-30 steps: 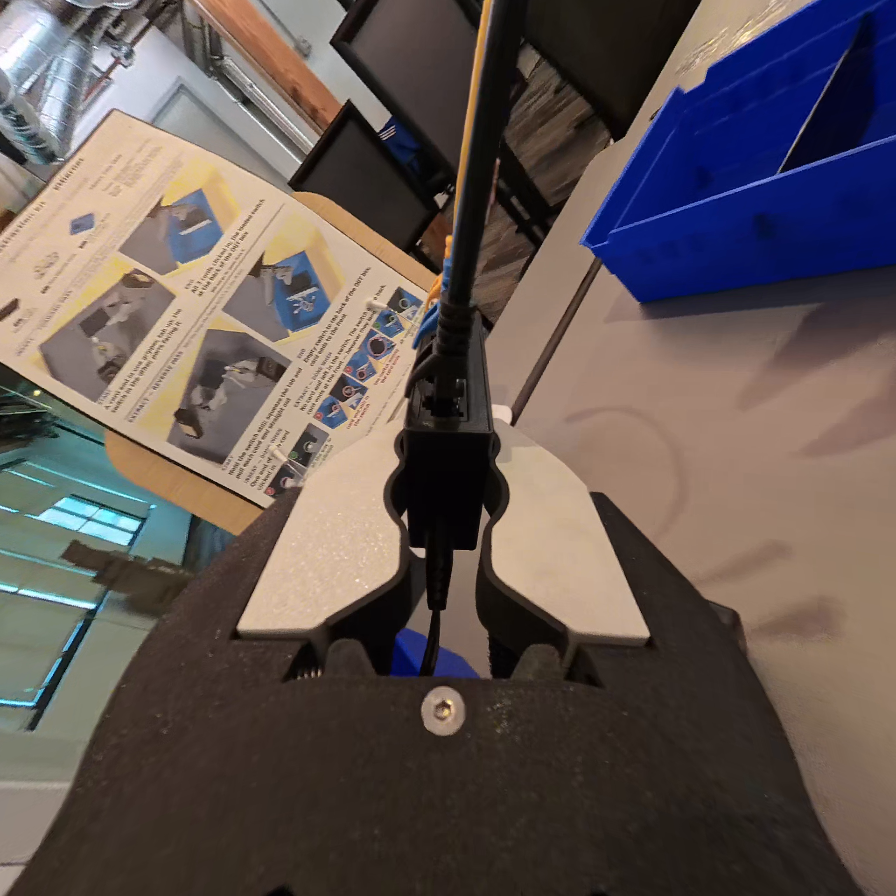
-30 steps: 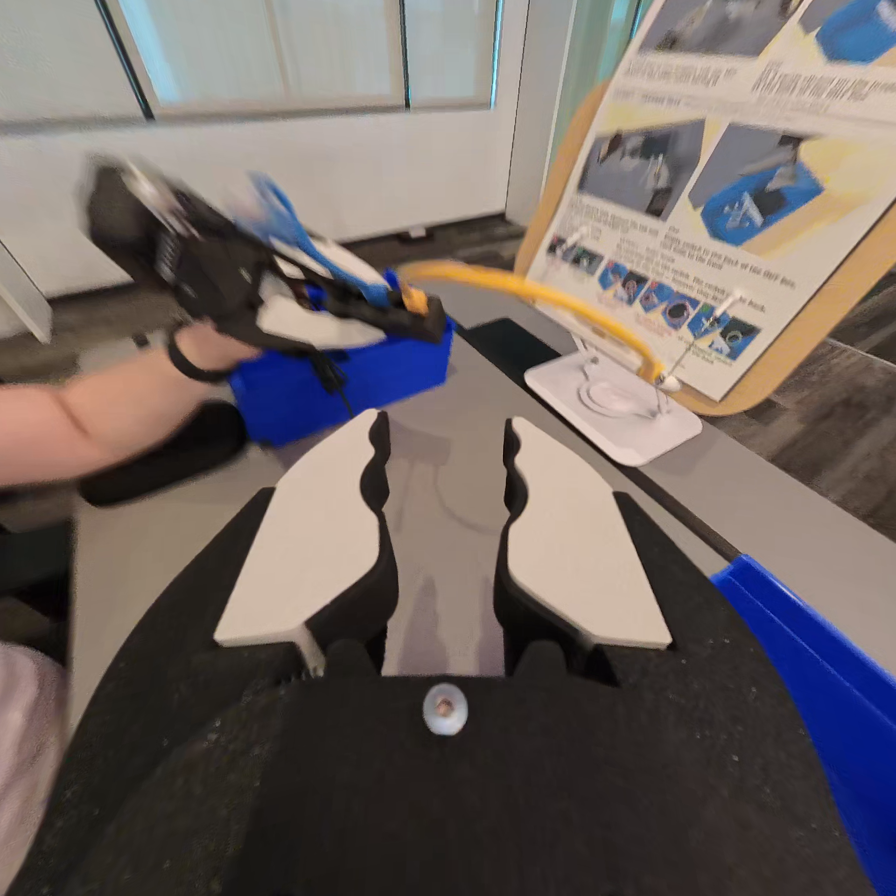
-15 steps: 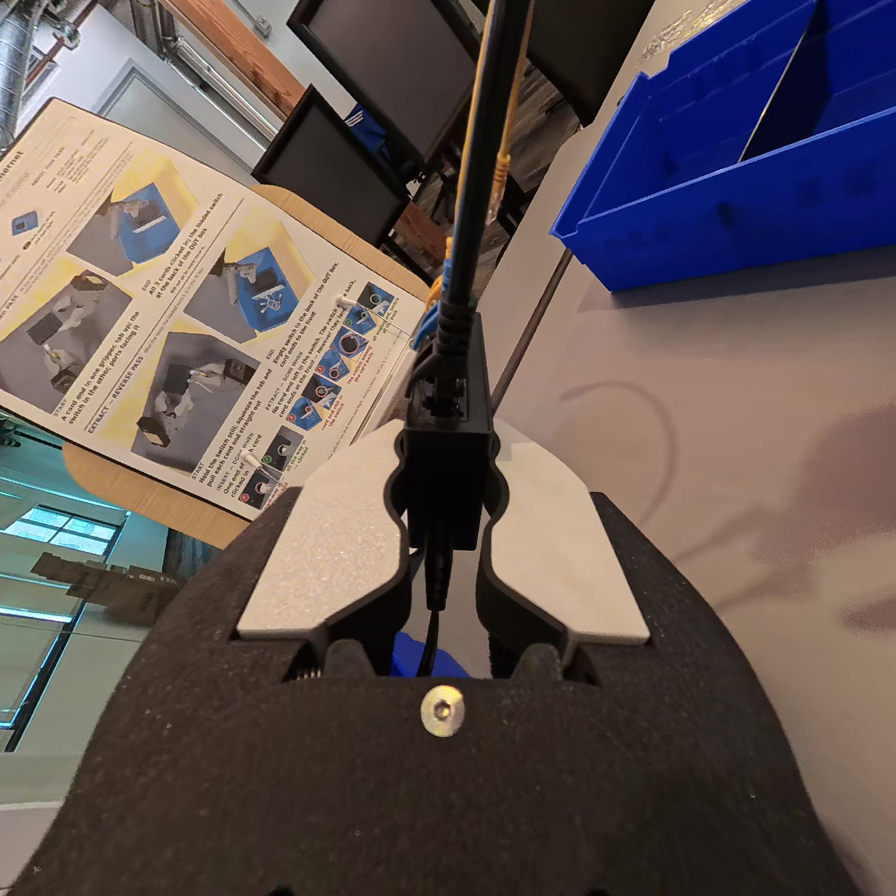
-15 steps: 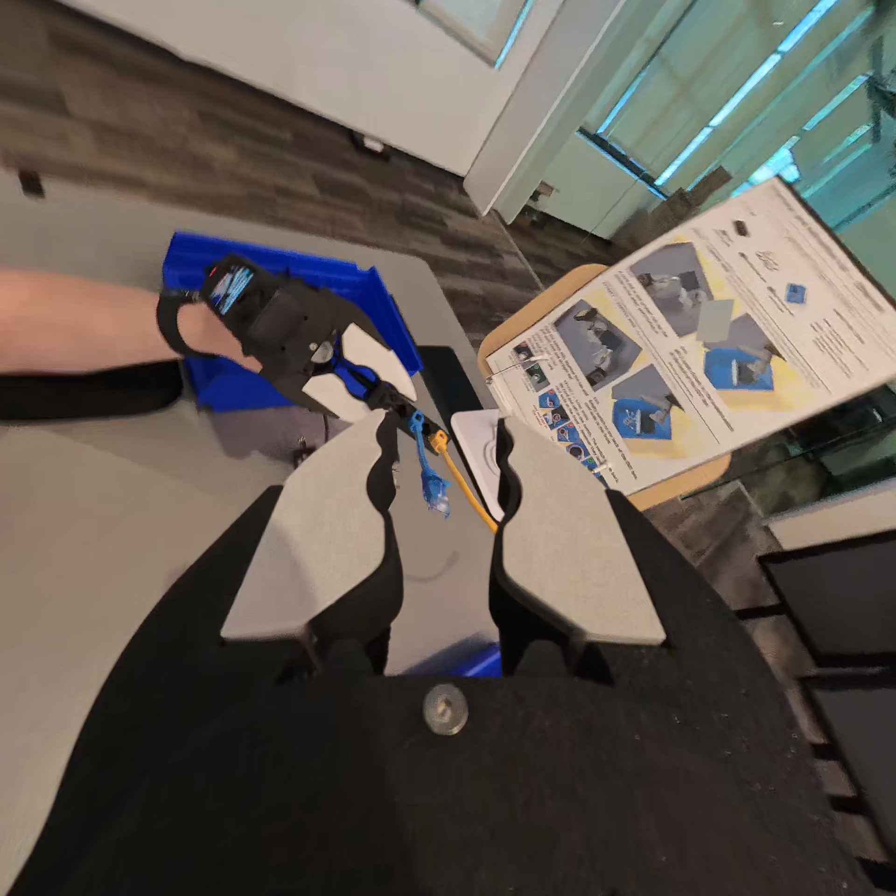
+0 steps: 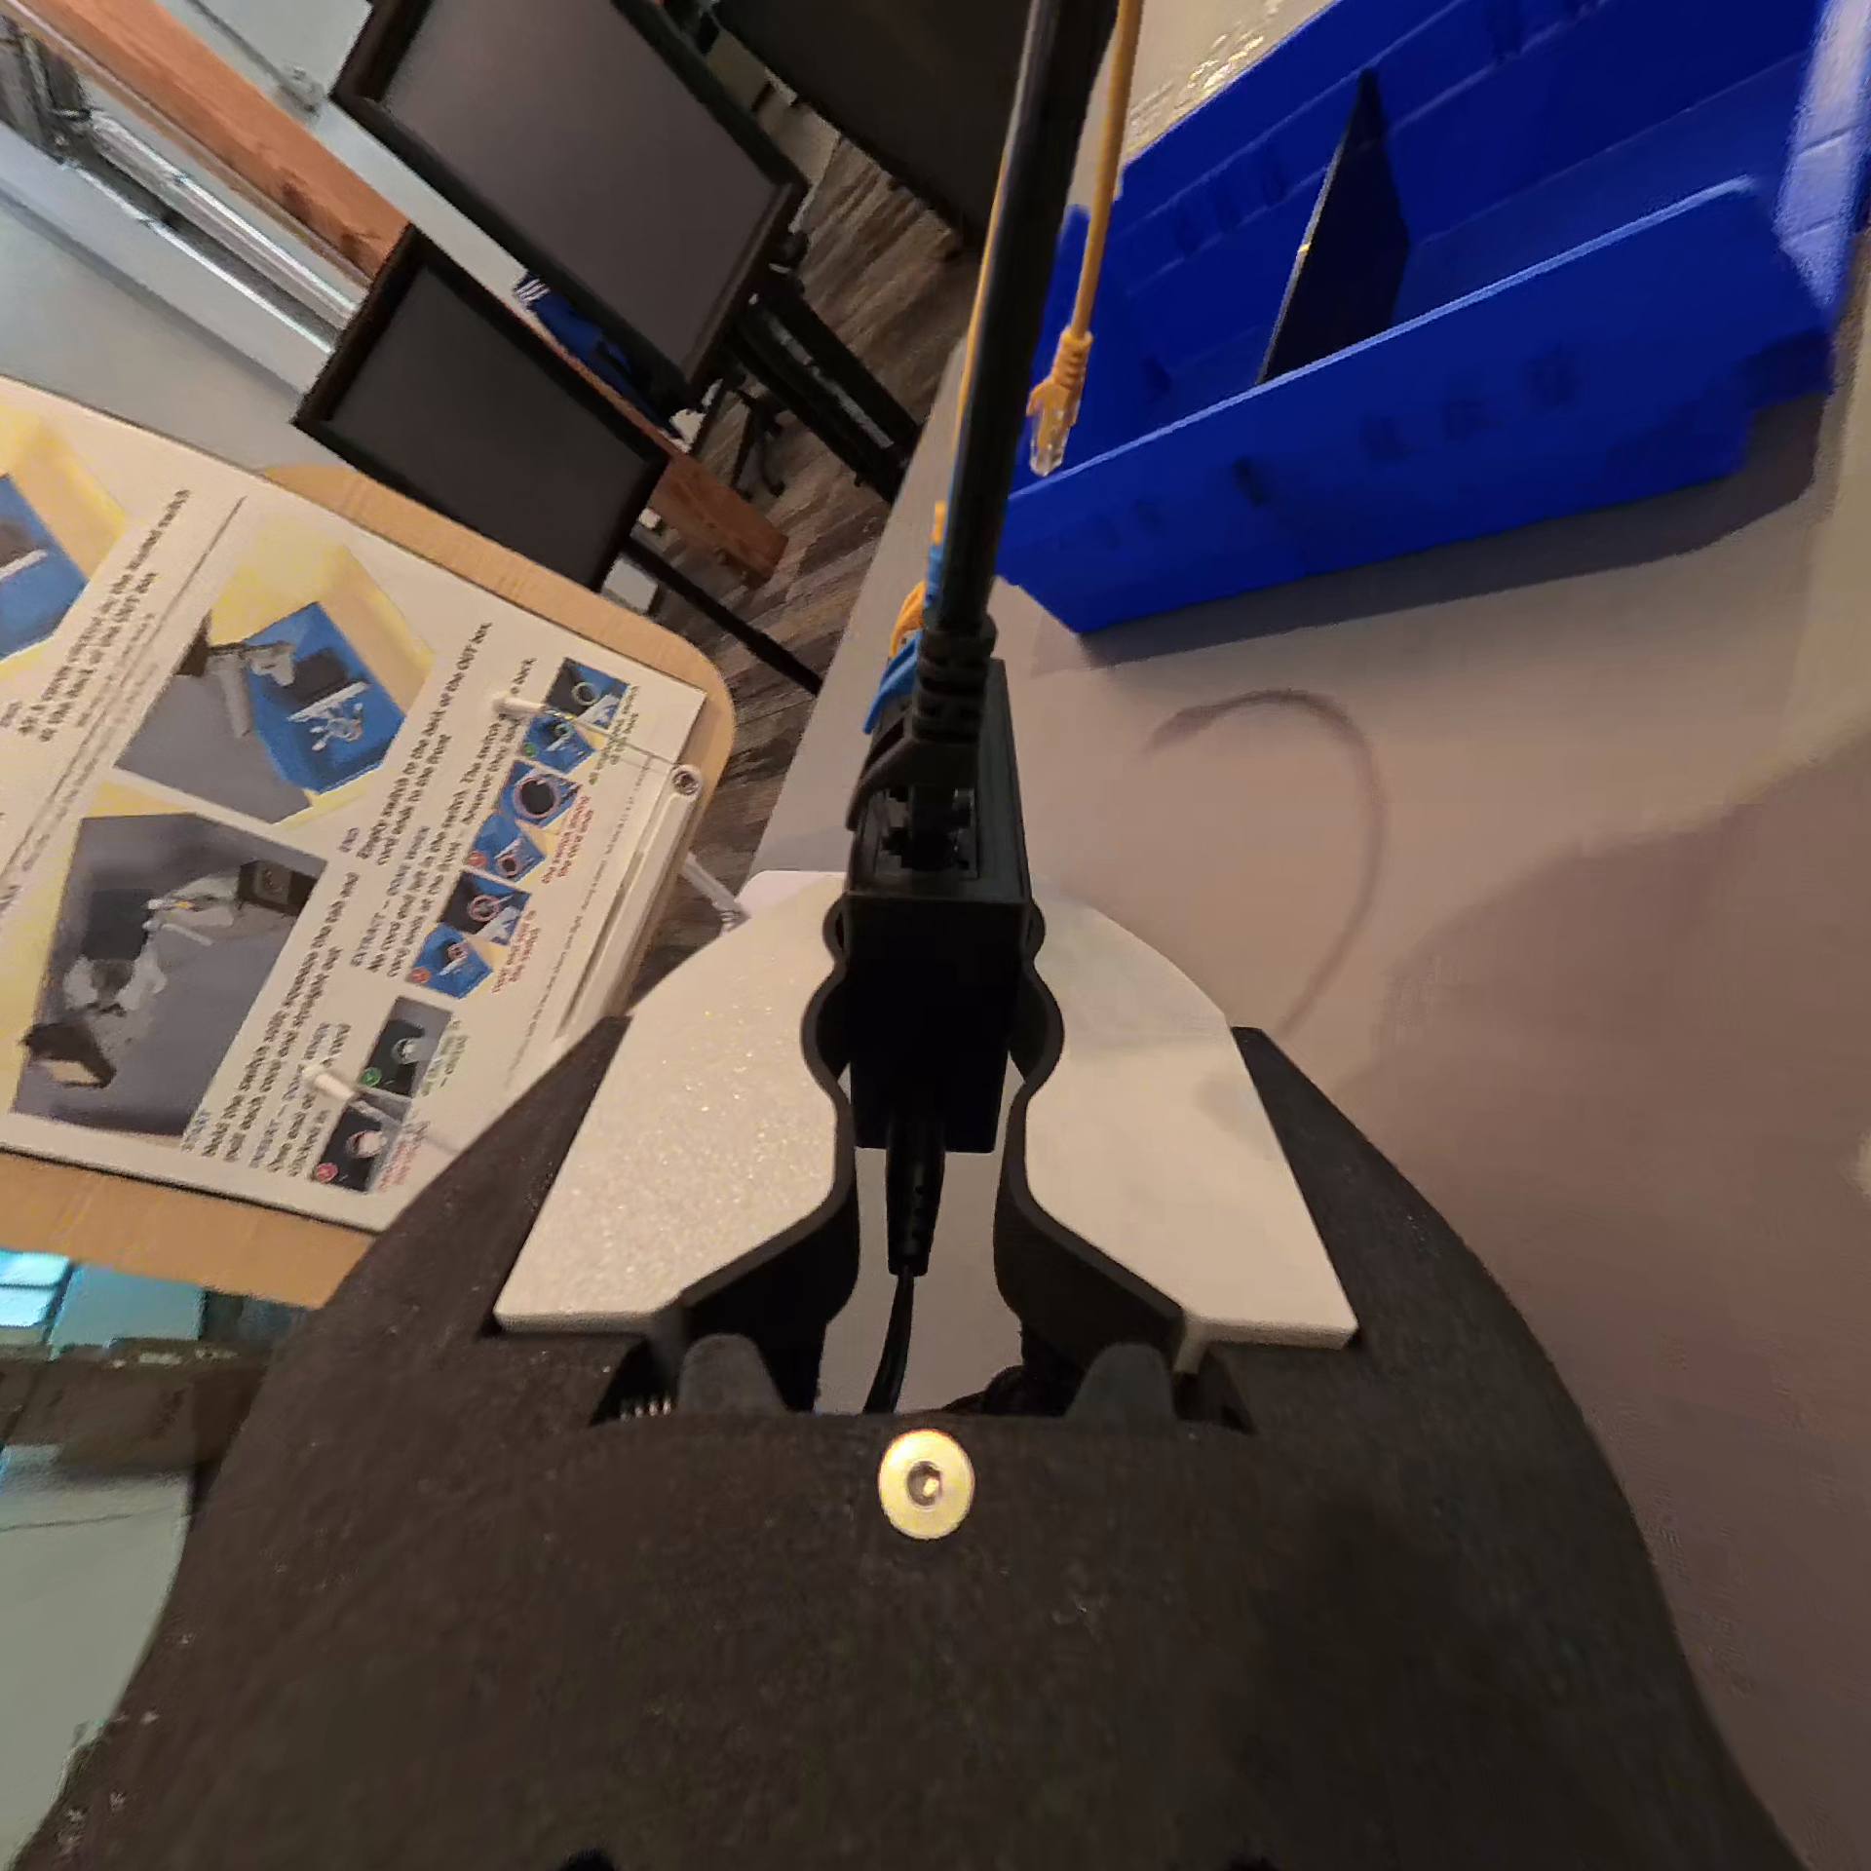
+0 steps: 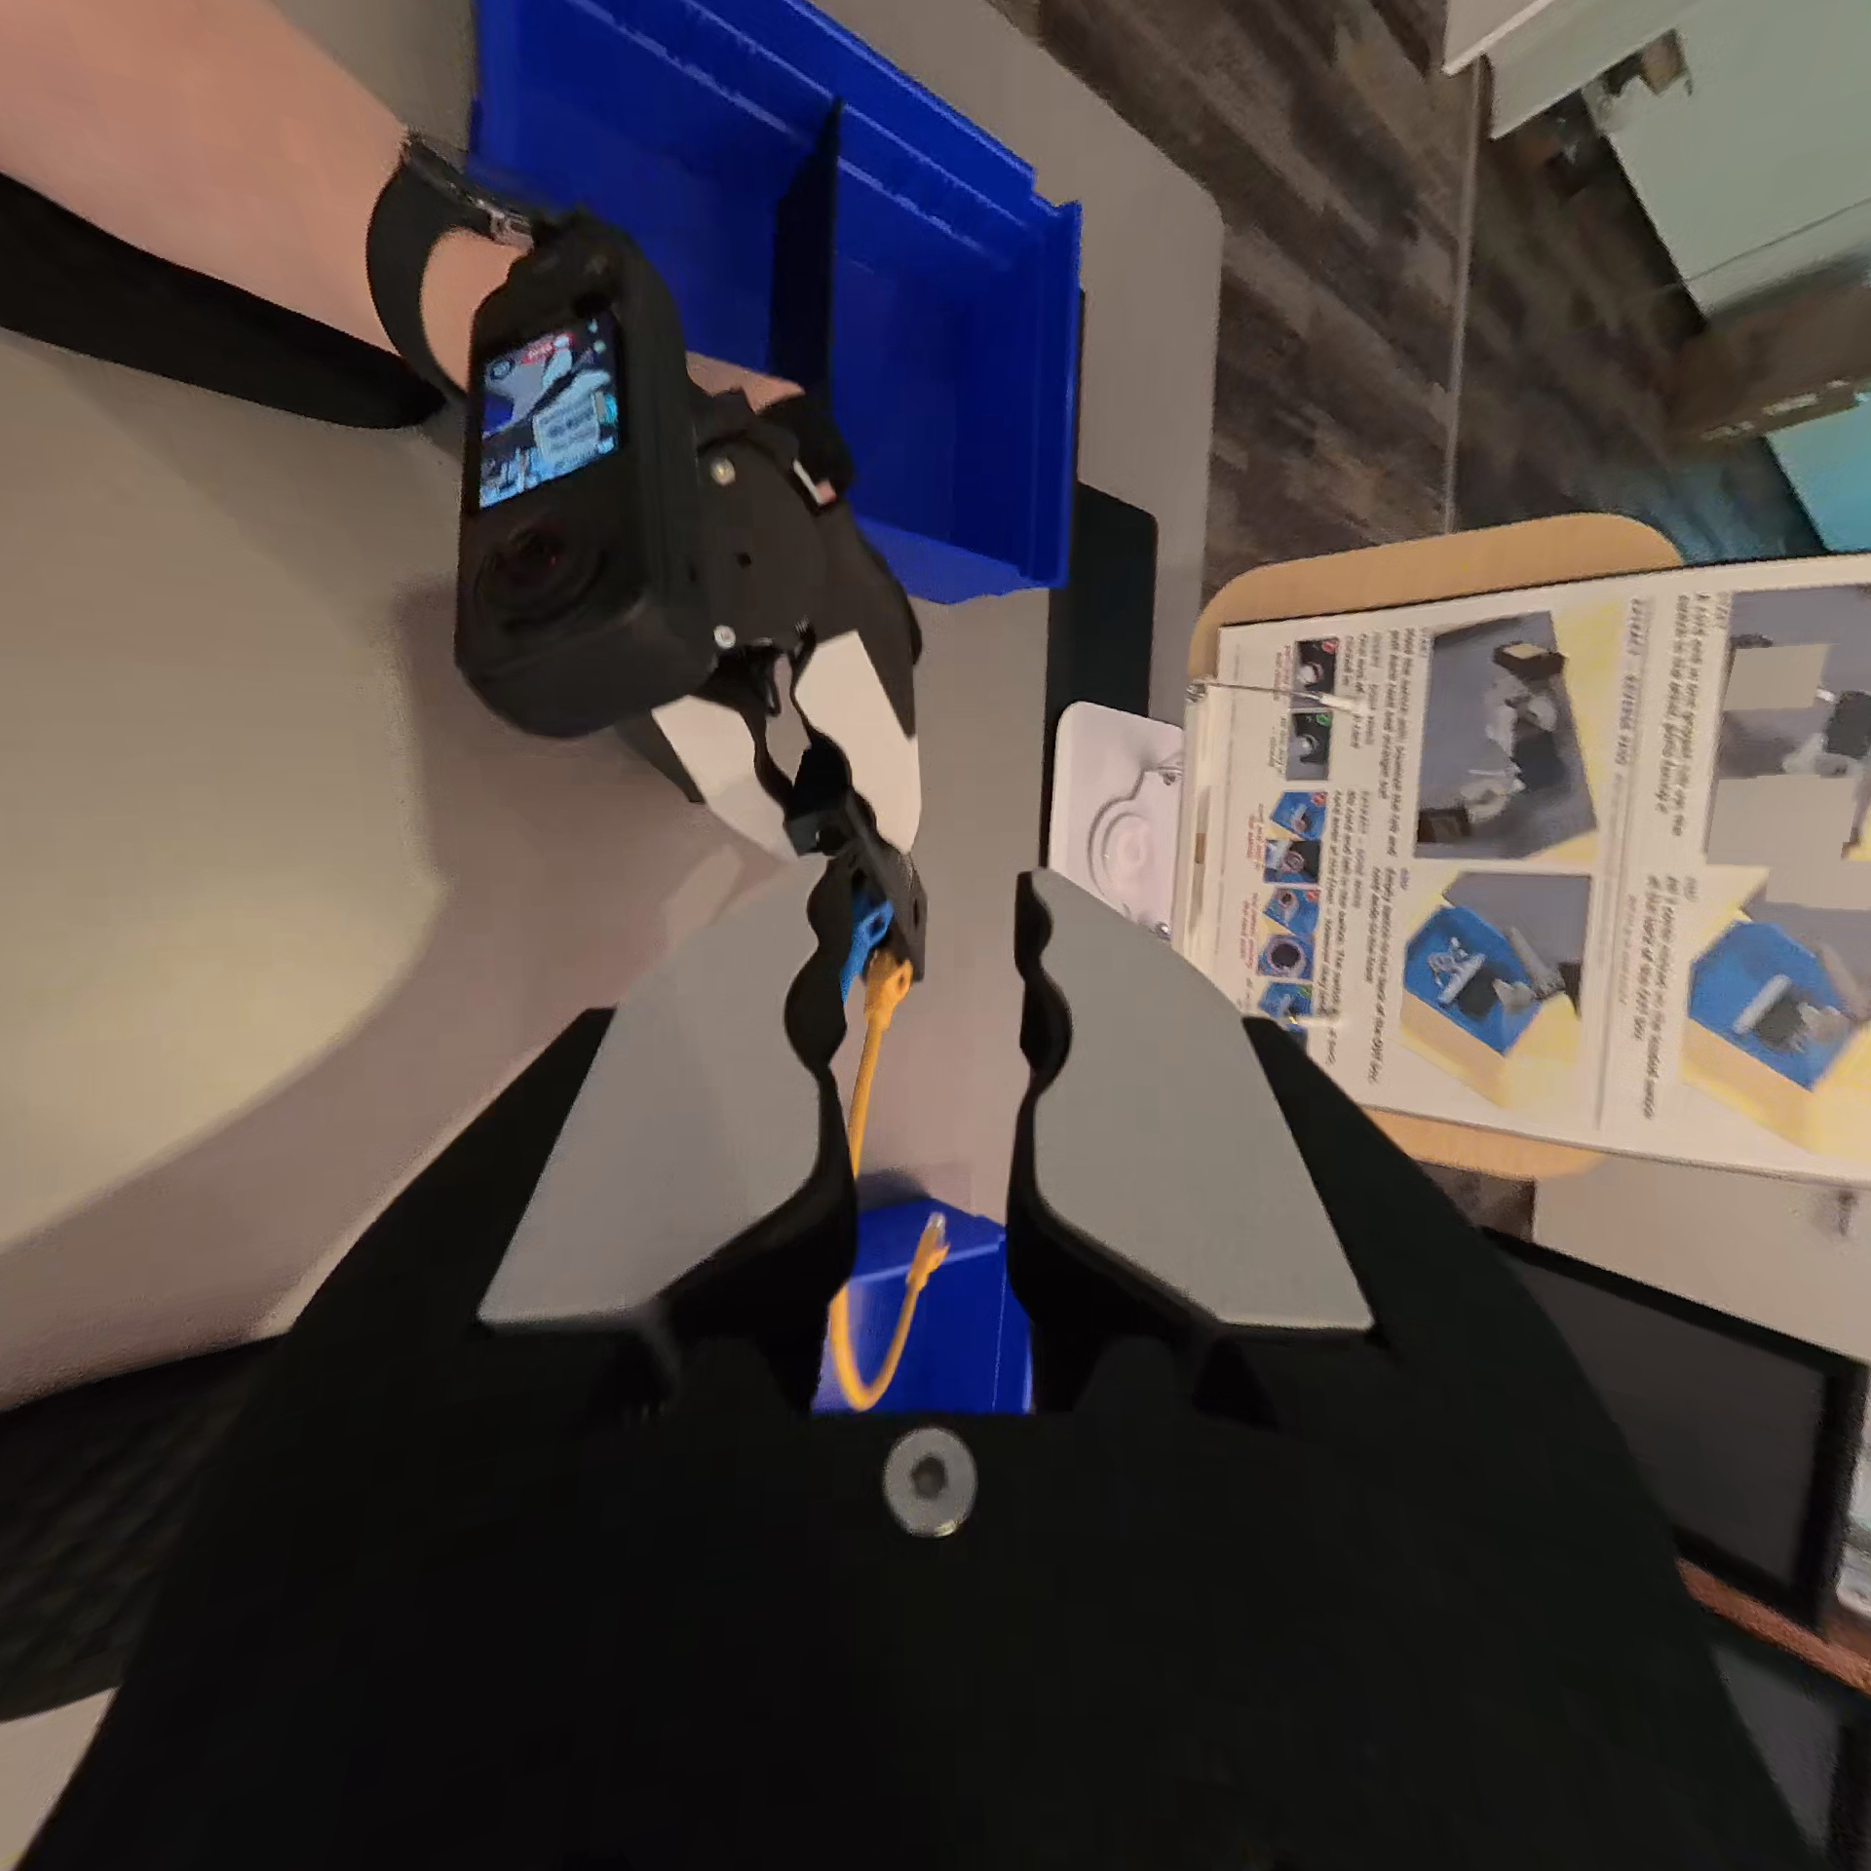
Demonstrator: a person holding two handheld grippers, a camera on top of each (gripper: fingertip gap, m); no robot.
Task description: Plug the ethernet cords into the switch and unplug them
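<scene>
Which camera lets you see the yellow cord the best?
The right wrist view: the yellow cord runs from the black switch and curls over a blue bin. The left wrist view shows only its dangling plug end.

The right tongs [image 6: 916, 972] stand open over the grey table [image 6: 253, 911], nothing pressed between their pads. Just ahead, the left tongs [image 6: 840, 800] (a camera mounted on their back) grip a black switch [image 6: 861, 850]. A blue plug [image 6: 863, 937] and a yellow ethernet cord [image 6: 869, 1063] are seated in the switch, the cord trailing back between the right tongs' fingers. Beyond the left tongs lies a blue bin [image 6: 911, 334]; right of the tongs stands an instruction sheet [image 6: 1539, 861].
</scene>
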